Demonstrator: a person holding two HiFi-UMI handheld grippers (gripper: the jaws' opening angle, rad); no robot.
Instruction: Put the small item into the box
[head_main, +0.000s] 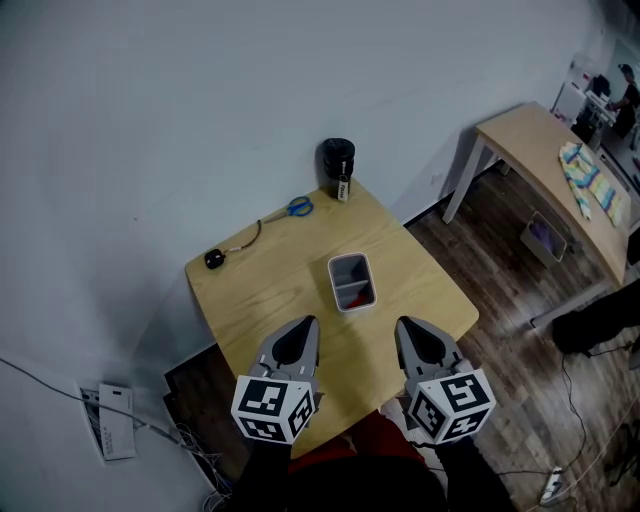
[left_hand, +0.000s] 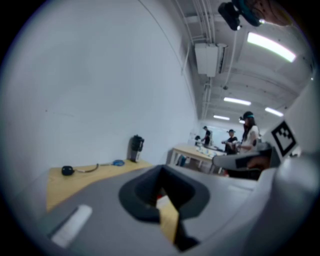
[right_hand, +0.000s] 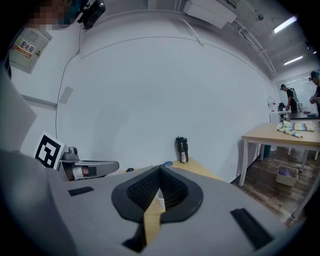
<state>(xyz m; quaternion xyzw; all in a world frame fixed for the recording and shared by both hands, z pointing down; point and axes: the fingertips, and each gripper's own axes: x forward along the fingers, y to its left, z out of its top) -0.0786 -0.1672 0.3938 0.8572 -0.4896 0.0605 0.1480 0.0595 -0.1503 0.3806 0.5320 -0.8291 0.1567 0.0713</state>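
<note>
A small grey box (head_main: 352, 281) with rounded corners sits at the middle of the wooden table (head_main: 270, 300); something red lies in its near half. Small items lie further back: blue-handled scissors (head_main: 298, 208) and a black round piece (head_main: 214, 259) on a thin cord. My left gripper (head_main: 303, 330) and right gripper (head_main: 407, 330) hover side by side over the table's near edge, just short of the box. Both are shut with nothing held. In the right gripper view a sliver of the box (right_hand: 159, 195) shows between the jaws of the right gripper (right_hand: 160, 172).
A black bottle (head_main: 338, 166) stands at the table's far corner against the white wall. A second table (head_main: 560, 170) with cloths stands at the right, with people beyond it. Cables and a white device (head_main: 115, 420) lie on the floor at the left.
</note>
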